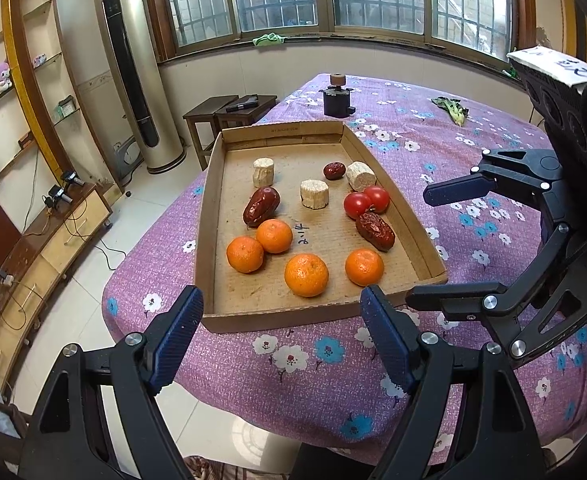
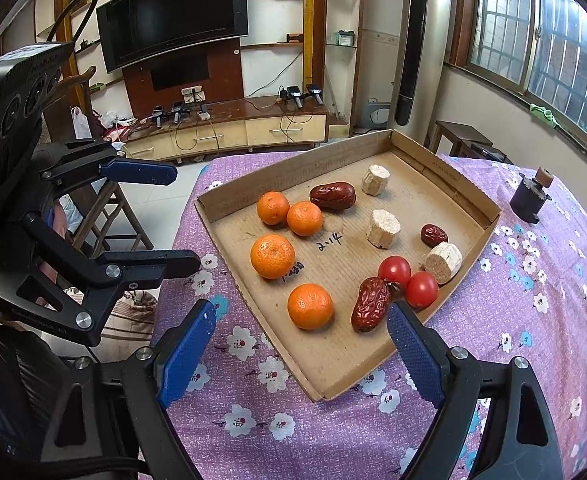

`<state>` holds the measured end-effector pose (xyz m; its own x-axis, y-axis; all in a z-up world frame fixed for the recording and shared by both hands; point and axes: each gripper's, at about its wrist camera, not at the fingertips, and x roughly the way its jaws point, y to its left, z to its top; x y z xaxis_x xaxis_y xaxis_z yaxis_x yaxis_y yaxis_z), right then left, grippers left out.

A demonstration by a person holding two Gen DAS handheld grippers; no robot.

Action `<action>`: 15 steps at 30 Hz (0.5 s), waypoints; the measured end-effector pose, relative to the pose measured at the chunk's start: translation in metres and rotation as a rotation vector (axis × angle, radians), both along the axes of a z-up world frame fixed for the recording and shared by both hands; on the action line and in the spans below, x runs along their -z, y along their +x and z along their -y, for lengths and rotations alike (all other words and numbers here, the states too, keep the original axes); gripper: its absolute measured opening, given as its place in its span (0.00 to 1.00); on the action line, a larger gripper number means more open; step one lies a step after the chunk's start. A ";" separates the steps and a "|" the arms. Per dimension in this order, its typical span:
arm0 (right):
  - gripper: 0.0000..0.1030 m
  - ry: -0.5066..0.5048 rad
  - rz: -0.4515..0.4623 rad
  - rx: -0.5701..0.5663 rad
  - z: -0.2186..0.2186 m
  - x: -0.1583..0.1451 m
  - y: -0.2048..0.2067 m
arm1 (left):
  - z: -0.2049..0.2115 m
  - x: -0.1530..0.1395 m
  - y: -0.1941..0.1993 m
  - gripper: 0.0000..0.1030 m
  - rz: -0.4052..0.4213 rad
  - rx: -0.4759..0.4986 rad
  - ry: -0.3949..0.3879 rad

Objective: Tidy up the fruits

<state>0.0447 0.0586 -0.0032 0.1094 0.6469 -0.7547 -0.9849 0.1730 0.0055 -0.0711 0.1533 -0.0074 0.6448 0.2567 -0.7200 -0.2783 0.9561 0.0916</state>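
Observation:
A shallow cardboard tray lies on the purple flowered tablecloth. In it are several oranges, three red dates, two cherry tomatoes and three pale corn-cob pieces. My left gripper is open and empty, just short of the tray's near edge. My right gripper is open and empty above the tray's near corner. It also shows at the right of the left wrist view; the left gripper shows in the right wrist view.
A small dark holder with a brown roll stands beyond the tray. A green leafy vegetable lies far right on the cloth. Wooden stools, a tower air conditioner and a TV cabinet stand off the table.

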 end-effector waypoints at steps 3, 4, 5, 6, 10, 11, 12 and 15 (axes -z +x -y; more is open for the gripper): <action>0.86 0.001 -0.001 0.000 0.000 0.000 0.000 | 0.001 0.000 0.000 0.79 0.006 -0.001 0.010; 0.86 0.001 -0.001 0.000 0.000 0.000 0.000 | 0.002 0.000 0.000 0.79 0.007 -0.003 0.014; 0.86 0.001 -0.001 0.000 0.000 0.000 0.000 | 0.002 0.000 0.000 0.79 0.007 -0.002 0.017; 0.86 0.001 -0.001 -0.001 0.000 0.000 0.000 | 0.003 0.000 0.000 0.79 0.007 -0.002 0.019; 0.86 0.001 0.000 -0.001 0.000 0.000 -0.001 | 0.003 -0.001 0.000 0.79 0.009 -0.001 0.022; 0.86 0.001 -0.001 -0.001 0.000 0.000 -0.001 | 0.004 -0.001 0.000 0.79 0.009 -0.001 0.022; 0.86 0.002 0.000 -0.001 0.000 0.000 -0.001 | 0.004 -0.001 0.000 0.79 0.009 -0.001 0.021; 0.86 0.004 0.002 -0.001 0.000 -0.001 -0.002 | 0.004 -0.001 0.000 0.79 0.009 0.000 0.022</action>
